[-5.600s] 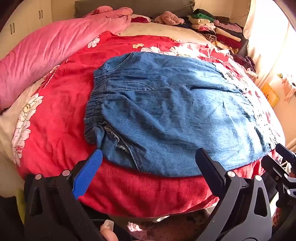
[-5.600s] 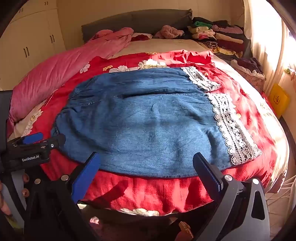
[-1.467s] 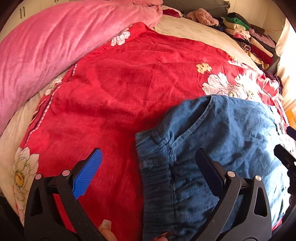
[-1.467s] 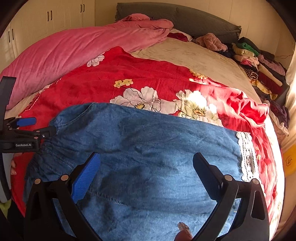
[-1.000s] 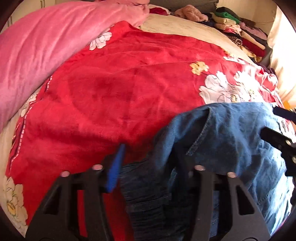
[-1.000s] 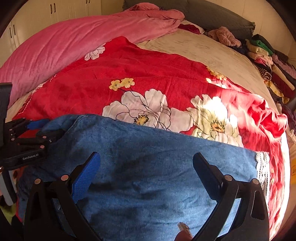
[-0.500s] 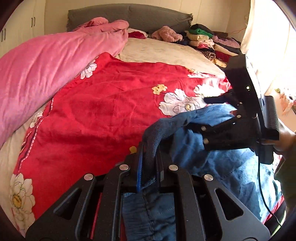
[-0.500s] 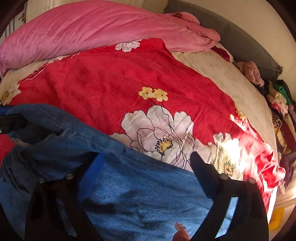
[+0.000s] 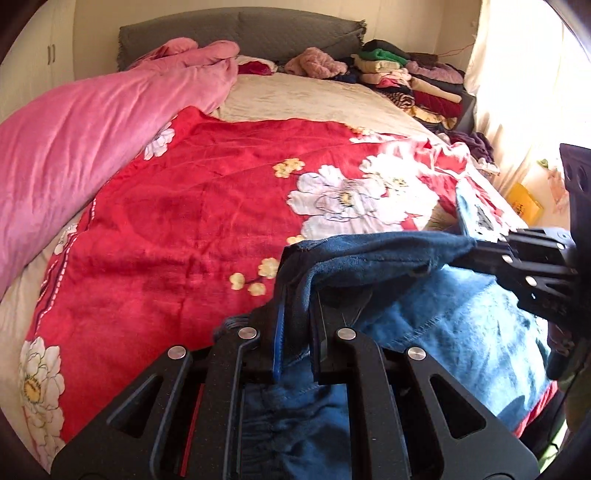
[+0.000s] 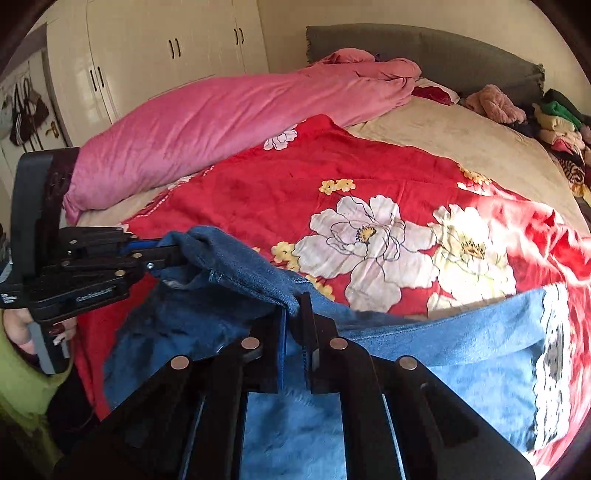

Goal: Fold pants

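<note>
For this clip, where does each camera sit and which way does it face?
Left wrist: on the left gripper, aimed down across the red floral blanket toward the grey headboard; its fingers pinch the blue denim pants; the right gripper shows at right.
Right wrist: on the right gripper, facing the same bed; left gripper and a hand show at left.
Shared: pants, blanket, pink duvet.

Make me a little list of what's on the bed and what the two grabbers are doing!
pants: blue denim pants, lace trim at one end, far edge lifted off the bed
left gripper: shut on the pants' edge
right gripper: shut on the same edge, further along
blanket: red flowered blanket under the pants
quilt: pink quilt along the bed's side
clothes: folded clothes stacked near the headboard
</note>
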`<state>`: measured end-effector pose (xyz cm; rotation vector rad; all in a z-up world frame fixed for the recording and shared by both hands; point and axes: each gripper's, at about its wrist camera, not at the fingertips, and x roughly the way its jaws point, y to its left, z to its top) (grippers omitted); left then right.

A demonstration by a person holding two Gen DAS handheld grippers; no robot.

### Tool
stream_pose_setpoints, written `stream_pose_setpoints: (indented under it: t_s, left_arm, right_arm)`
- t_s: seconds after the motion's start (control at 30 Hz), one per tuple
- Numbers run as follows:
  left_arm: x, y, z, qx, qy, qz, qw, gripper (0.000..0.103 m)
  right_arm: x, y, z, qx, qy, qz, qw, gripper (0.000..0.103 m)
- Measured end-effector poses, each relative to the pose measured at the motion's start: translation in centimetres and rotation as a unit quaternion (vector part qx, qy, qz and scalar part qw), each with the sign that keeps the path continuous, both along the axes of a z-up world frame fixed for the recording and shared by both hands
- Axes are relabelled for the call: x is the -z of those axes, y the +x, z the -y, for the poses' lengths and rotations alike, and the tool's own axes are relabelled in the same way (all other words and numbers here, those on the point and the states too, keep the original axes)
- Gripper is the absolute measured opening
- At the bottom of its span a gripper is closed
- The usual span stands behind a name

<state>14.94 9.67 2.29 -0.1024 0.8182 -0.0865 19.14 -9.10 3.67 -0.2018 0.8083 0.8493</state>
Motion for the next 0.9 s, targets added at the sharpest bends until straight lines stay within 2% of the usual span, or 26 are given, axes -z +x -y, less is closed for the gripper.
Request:
stream_pose_setpoints:
  t_s: [0.17,0.43,0.7,0.8,0.9]
  left_arm:
    - [-0.7,-2.3,1.4,0.034,-0.010,0.005,0.9994,0.005]
    - [0.3,-7.1,3.7,0.077,0.032,-0.006,0.9965,0.005]
    - [1.2,-10.3,3.9,0.074,0.045,-0.031,0.9958,0.006]
    - [1.8,-10.7,3.7,0.067,0.049,-0.047,0.9955,0.007]
    - [2.3,-11.0,3.2,0.063,0.040,-0.061,0.9953,0.010]
  right_arm:
    - [-0.4,-4.8,2.5,0.011,0.015,-0.009,1.000,0.006]
    - [1.6,-11.4,4.3,0.009,-0.003,-0.013,1.000,0.006]
    - [3.0,-16.1,4.6,-0.011,0.003,-0.031,0.999,0.006]
    - [4.0,-17.1,3.7,-0.029,-0.016,-0.034,0.999,0.006]
    - [5.6,-17.2,3.1,-0.028,-0.032,-0.057,0.997,0.006]
